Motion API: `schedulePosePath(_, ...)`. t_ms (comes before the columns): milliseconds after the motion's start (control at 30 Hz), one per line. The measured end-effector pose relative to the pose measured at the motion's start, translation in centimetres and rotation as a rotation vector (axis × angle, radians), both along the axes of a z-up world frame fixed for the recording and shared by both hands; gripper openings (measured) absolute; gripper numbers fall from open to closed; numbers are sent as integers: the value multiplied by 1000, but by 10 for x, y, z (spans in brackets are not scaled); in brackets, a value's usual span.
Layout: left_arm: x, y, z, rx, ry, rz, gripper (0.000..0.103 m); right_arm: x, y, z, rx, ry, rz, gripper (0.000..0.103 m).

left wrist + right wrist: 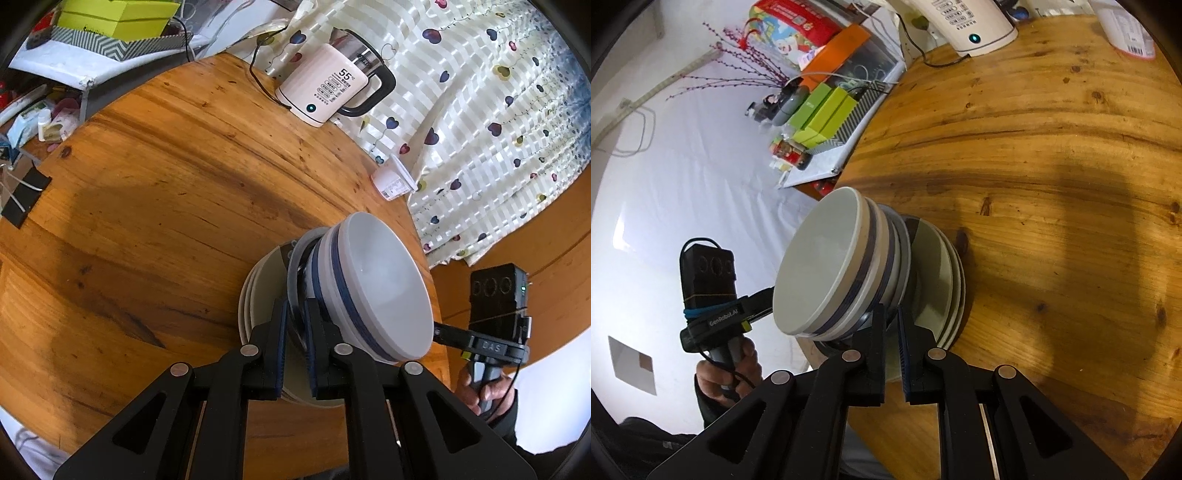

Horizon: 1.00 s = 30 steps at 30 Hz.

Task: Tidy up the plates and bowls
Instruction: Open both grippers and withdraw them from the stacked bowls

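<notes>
Left wrist view, from left to right:
- Wooden table (155,192), round top, taking up most of the view; black binder clip (24,197) sitting at its far left edge
- Green box (118,18) resting on a patterned box beyond the table, upper left
- Electric kettle (332,85), cream body and black handle, standing at the table's far edge with its cord (258,77) trailing beside it
- Stack of plates (258,295) lying on the table near its edge
- Left gripper (295,332), its fingers pinching the rim of a dish in the pile; jaws nearly closed on that rim
- Stack of bowls (369,288), white with blue bands, sitting nested on the plates
- Small white cup (393,182) standing just beside the heart-patterned curtain (480,129)
- Person's right hand (484,391) gripping a handle at far right

Right wrist view, from left to right:
- Person's left hand (727,369) holding the other handle
- Bowls, then plates, standing at the table's edge
- Right gripper (892,332), fingers closing on a dish rim at the near side of the pile, only a narrow gap showing
</notes>
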<state>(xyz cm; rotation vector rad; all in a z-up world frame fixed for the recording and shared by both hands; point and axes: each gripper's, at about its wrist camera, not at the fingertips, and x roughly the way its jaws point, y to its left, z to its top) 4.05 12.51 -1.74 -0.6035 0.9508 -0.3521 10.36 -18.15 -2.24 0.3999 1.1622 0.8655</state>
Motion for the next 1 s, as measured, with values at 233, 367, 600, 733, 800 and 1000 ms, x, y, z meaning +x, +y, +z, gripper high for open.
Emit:
schedulePosePath(233, -10, -7, 5, 63, -27, 33, 10, -13, -10, 7, -31, -62, -43, 37)
schedulePosePath(367, -19, -10, 8, 109, -53, 60, 10, -24, -13, 12, -62, -111, -58, 45)
schedulePosePath(600, -37, -33, 17, 218, -89, 55, 10, -52, -5, 20, -143, -226, -34, 53)
schedulePosePath(733, -46, -45, 23, 280, -111, 56, 11, -67, 0, 26, -198, -292, -33, 68)
schedulePosePath(800, -49, -49, 25, 307, -119, 59, 17, -73, 2, 29, -230, -327, -40, 71)
schedulePosePath(1000, -56, -62, 29, 349, -129, 60, 27, -88, 1, 34, -279, -377, -65, 74)
